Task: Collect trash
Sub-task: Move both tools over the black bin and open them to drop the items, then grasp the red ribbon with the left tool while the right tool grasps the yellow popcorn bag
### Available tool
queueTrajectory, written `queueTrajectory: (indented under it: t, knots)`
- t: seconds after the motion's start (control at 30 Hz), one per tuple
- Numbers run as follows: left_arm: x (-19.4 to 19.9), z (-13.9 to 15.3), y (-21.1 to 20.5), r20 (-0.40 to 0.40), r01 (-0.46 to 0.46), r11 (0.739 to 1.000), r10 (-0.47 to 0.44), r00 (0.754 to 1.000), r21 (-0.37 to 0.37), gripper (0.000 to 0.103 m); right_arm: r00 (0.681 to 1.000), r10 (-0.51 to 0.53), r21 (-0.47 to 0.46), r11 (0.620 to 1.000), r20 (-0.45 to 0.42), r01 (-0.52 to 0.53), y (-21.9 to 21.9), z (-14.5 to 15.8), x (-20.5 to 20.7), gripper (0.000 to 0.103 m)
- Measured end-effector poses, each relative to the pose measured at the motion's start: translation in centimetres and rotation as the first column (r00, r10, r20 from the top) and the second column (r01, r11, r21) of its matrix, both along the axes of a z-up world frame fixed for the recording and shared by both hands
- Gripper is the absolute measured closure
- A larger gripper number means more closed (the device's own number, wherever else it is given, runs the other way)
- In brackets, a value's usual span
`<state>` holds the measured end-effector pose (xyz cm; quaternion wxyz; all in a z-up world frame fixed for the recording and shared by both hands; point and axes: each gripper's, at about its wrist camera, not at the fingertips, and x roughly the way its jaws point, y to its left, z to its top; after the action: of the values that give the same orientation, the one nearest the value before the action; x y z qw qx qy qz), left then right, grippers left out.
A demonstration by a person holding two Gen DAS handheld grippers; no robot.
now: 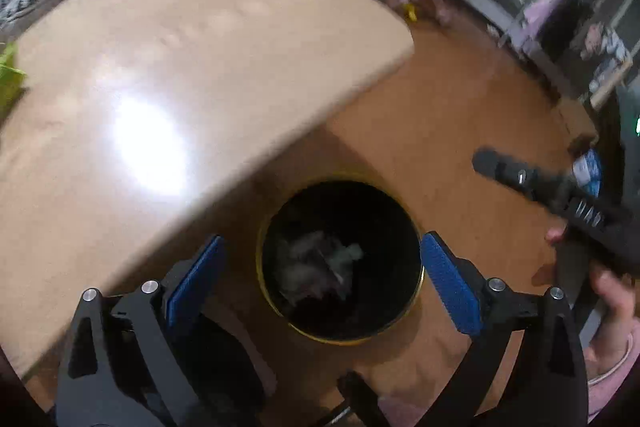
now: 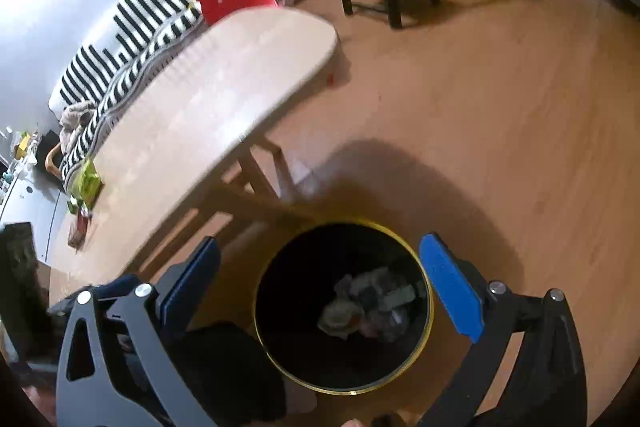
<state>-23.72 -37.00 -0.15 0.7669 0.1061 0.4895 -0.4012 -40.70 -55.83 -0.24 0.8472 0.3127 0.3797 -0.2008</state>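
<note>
You are holding both the left gripper [image 1: 320, 279] and right gripper [image 2: 320, 287] with jaws wide and empty above the trash bin [image 2: 416, 367], while green wrappers [image 2: 88, 183] are sitting at nine o'clock on the counter [image 2: 208, 99], risking being missed.
</note>
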Motion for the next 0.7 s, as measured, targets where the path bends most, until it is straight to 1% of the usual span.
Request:
queueTrajectory:
  t: [0.03,0.1,0.13,0.17,0.2,0.23,0.27,0.33,0.37,0.43,0.53,0.57,0.63,0.7]
  knots:
    - [0.6,0.9,0.7,0.012,-0.019,1.0,0.019,1.0,-0.011,0.008,1.0,0.006,-0.029,1.0,0.012,-0.006,0.5,0.6,0.4,0.006]
    - [2.7,3.3,3.4,0.048,-0.097,0.994,0.099,0.994,-0.045,0.007,0.998,0.047,-0.116,0.992,0.034,-0.043,2.1,2.1,1.8,0.006]
    - [4.1,4.4,5.3,0.066,-0.149,0.987,0.153,0.986,-0.063,0.007,0.996,0.076,-0.154,0.986,0.04,-0.069,3.1,2.7,2.7,0.006]
    - [4.8,5.0,6.5,0.073,-0.18,0.981,0.185,0.98,-0.072,0.007,0.993,0.111,-0.185,0.978,0.051,-0.099,4.3,3.3,3.9,0.006]
    - [6.0,5.5,8.5,0.08,-0.219,0.972,0.226,0.971,-0.082,0.007,0.99,0.133,-0.198,0.973,0.056,-0.119,5.0,3.6,4.8,0.006]
    - [7.3,6.0,10.9,0.092,-0.272,0.958,0.28,0.956,-0.087,0.007,0.985,0.165,-0.208,0.967,0.057,-0.15,6.1,4.0,6.2,0.006]
    - [8.0,6.2,12.4,0.101,-0.307,0.948,0.315,0.944,-0.087,0.007,0.979,0.197,-0.211,0.961,0.059,-0.181,7.3,4.3,7.6,0.006]
    - [9.6,6.6,16.5,0.117,-0.392,0.915,0.401,0.909,-0.093,0.007,0.967,0.246,-0.216,0.95,0.063,-0.228,9.2,4.9,10.1,0.006]
    - [11.0,6.7,19.3,0.116,-0.45,0.888,0.459,0.881,-0.096,0.007,0.959,0.274,-0.22,0.942,0.066,-0.254,10.5,5.3,11.6,0.006]
    - [13.0,6.1,24.0,0.091,-0.54,0.836,0.548,0.831,-0.102,0.007,0.944,0.321,-0.23,0.927,0.073,-0.297,12.7,6.1,14.3,0.006]
    - [16.1,5.6,30.3,0.058,-0.667,0.739,0.673,0.738,-0.094,0.007,0.91,0.406,-0.269,0.888,0.079,-0.373,16.8,7.7,19.0,0.006]
    - [16.8,5.4,31.7,0.054,-0.692,0.715,0.698,0.714,-0.093,0.007,0.9,0.428,-0.284,0.875,0.077,-0.392,18.0,8.2,20.5,0.006]
    - [18.5,5.0,34.4,0.047,-0.737,0.671,0.741,0.67,-0.083,0.007,0.875,0.48,-0.293,0.847,0.061,-0.444,20.5,9.0,24.0,0.006]
    - [19.7,4.8,36.1,0.048,-0.753,0.654,0.757,0.652,-0.077,0.007,0.854,0.518,-0.281,0.828,0.05,-0.485,22.9,9.2,27.3,0.006]
